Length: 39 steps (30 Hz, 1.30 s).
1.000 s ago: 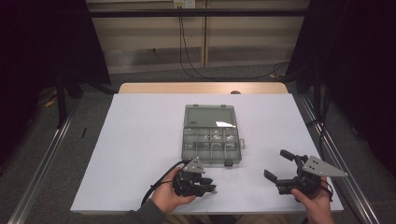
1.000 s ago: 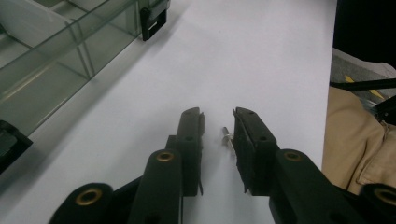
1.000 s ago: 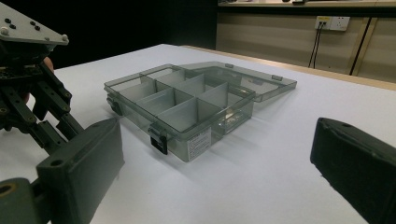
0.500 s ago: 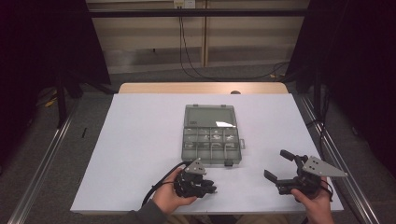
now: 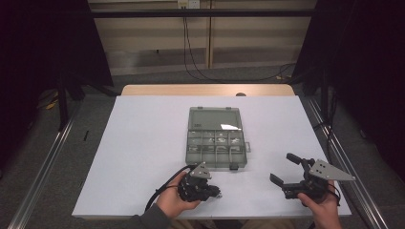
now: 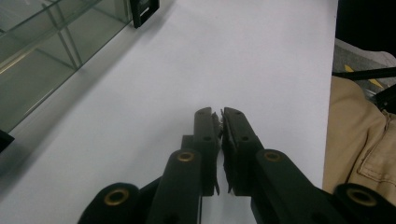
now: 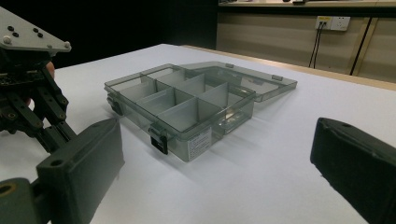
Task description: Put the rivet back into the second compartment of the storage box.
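Observation:
A clear grey compartment box (image 5: 216,142) lies mid-table with its lid folded flat on the far side. My left gripper (image 5: 216,192) rests on the table just in front of the box's near left corner and points right. In the left gripper view its jaws (image 6: 218,115) are shut, with only a thin slit between the frayed pads. My right gripper (image 5: 285,169) sits at the near right, apart from the box, jaws wide open and empty. The right gripper view looks between those jaws (image 7: 217,186) at the box (image 7: 187,105), with the left gripper (image 7: 28,98) beside it.
A white table top (image 5: 143,143) carries everything, with a wooden edge (image 5: 205,89) at the back. Black latches (image 7: 159,140) stick out from the box's near side. The person's tan trousers (image 6: 359,144) lie past the table's near edge. Metal rails (image 5: 43,171) run along the floor.

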### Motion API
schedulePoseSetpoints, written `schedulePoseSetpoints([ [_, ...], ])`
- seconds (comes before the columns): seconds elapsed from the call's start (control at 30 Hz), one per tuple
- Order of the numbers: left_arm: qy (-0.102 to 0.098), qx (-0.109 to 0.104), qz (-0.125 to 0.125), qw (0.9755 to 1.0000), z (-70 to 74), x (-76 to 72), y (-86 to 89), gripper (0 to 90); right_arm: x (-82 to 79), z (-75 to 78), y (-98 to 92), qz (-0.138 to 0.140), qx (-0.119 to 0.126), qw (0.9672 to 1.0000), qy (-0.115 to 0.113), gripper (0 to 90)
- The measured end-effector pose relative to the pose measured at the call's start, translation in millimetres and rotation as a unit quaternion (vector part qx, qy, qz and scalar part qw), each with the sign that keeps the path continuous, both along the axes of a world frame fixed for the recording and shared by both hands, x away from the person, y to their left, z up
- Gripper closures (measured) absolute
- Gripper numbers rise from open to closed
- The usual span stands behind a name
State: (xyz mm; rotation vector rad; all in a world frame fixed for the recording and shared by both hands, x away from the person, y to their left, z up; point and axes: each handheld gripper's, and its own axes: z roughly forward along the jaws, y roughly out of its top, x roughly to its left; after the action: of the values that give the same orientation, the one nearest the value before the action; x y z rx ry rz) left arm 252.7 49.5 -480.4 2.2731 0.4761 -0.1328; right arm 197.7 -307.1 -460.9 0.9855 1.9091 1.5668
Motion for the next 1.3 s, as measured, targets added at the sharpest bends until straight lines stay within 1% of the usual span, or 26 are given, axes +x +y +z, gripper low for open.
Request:
schedulePoseSetpoints([
  [0.07, 0.001, 0.001, 0.001, 1.0, 0.0, -0.1, -0.1, 86.2, -0.1, 0.1, 0.0, 0.0, 0.0, 1.0, 0.0, 2.5],
  [0.13, 0.008, 0.001, 0.011, 0.9999, 0.1, -0.7, -0.5, 86.4, -0.2, 0.1, 0.1, 0.001, 0.001, 1.0, 0.0, 2.5],
  [0.33, 0.004, 0.006, 0.013, 0.9999, 1.2, -2.2, -1.4, 86.6, 0.0, 0.2, -0.3, 0.001, 0.003, 1.0, -0.001, 2.5],
  [0.5, -0.002, 0.001, 0.018, 0.9998, 3.8, -0.7, 0.0, 86.7, -0.2, 0.4, -0.3, 0.0, 0.004, 1.0, -0.001, 2.5],
  [0.53, 0.0, -0.001, 0.019, 0.9998, 4.7, -0.4, 0.6, 86.7, -0.2, 0.3, -0.3, 0.0, 0.004, 1.0, -0.001, 2.5],
  [0.7, -0.006, -0.012, 0.026, 0.9996, 9.6, 3.0, 2.8, 86.7, -0.2, 0.4, -0.1, 0.0, 0.004, 1.0, -0.002, 2.5],
  [0.8, -0.005, -0.021, 0.033, 0.9992, 12.9, 6.7, 4.4, 86.7, -0.3, 0.6, -0.2, 0.0, 0.003, 1.0, -0.002, 2.5],
  [0.93, -0.009, -0.028, 0.04, 0.9988, 19.1, 11.5, 5.8, 86.7, -0.2, 0.7, -0.3, -0.001, 0.004, 1.0, -0.002, 2.5],
  [1.07, -0.012, -0.04, 0.047, 0.998, 27.3, 16.9, 6.5, 86.7, -0.2, 0.5, 0.1, 0.0, 0.003, 1.0, -0.002, 2.5],
  [1.3, -0.017, -0.049, 0.061, 0.9968, 35.2, 25.9, 8.8, 86.7, -0.2, 0.4, -0.4, -0.001, 0.004, 1.0, -0.002, 2.5],
])
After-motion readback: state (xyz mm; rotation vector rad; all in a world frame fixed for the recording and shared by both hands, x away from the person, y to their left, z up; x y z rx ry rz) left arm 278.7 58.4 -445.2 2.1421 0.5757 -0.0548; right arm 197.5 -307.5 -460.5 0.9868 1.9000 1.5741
